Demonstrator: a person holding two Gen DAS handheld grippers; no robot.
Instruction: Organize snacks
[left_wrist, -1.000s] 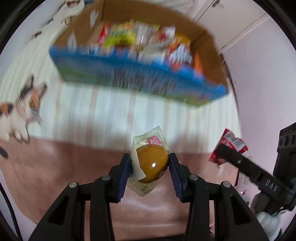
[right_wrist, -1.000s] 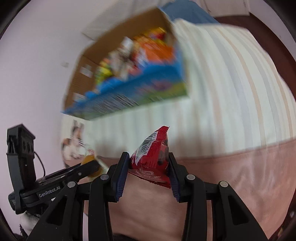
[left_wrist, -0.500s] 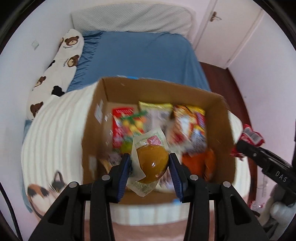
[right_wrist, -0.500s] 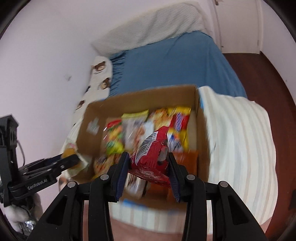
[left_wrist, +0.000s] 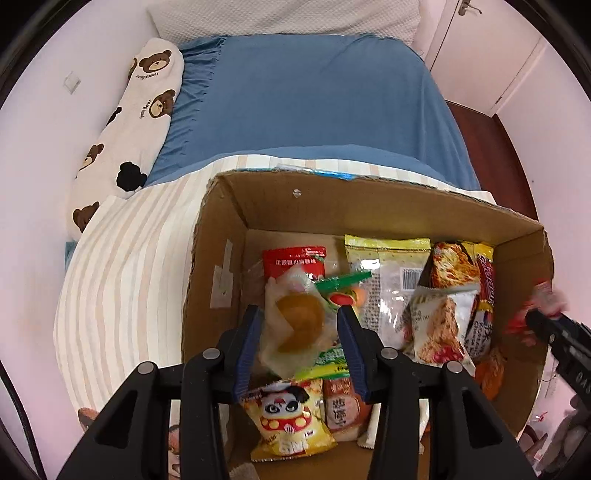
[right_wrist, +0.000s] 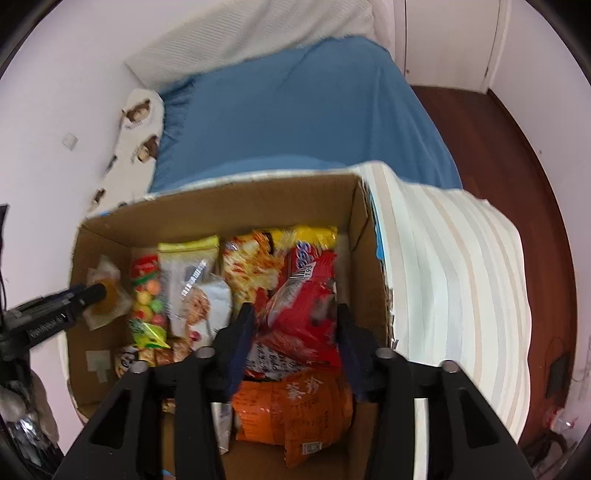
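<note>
Both grippers hung over the cardboard box (left_wrist: 229, 229), and what a crowded box it was! The left gripper (left_wrist: 301, 325) pointed steeply down above the box's left half, its blue pads (left_wrist: 246, 343) having just been easing apart, and the clear-wrapped golden bun (left_wrist: 299, 321) sat between them, blurred, a sliver of gap showing beside the right pad. I could not tell whether the left pad still touched the wrapper.

Over on the box's right side the right gripper (right_wrist: 295, 325) had its jaws just spreading too, standing clearly wide, and the red snack packet (right_wrist: 306, 295) lay loose between them, smeared with motion, no pad pressing on it. Under that packet, near the box's front wall, lay an orange packet (right_wrist: 295, 417).

Inside the box, toward the back wall, a red-topped bag (left_wrist: 293, 258), a clear bag with a yellow top (left_wrist: 388, 266) and a noodle-print packet (left_wrist: 450, 266) stood in a row. A silver cereal-bar bag (left_wrist: 439, 325) leaned just ahead of that row. At the front, below the bun, a yellow panda packet (left_wrist: 288, 417) lay on the box floor.

The box itself rested on a striped quilt (left_wrist: 122, 295), with the blue bedsheet (left_wrist: 314, 103) beyond its back wall and a bear-print pillow (left_wrist: 140, 99) off past its left side.
</note>
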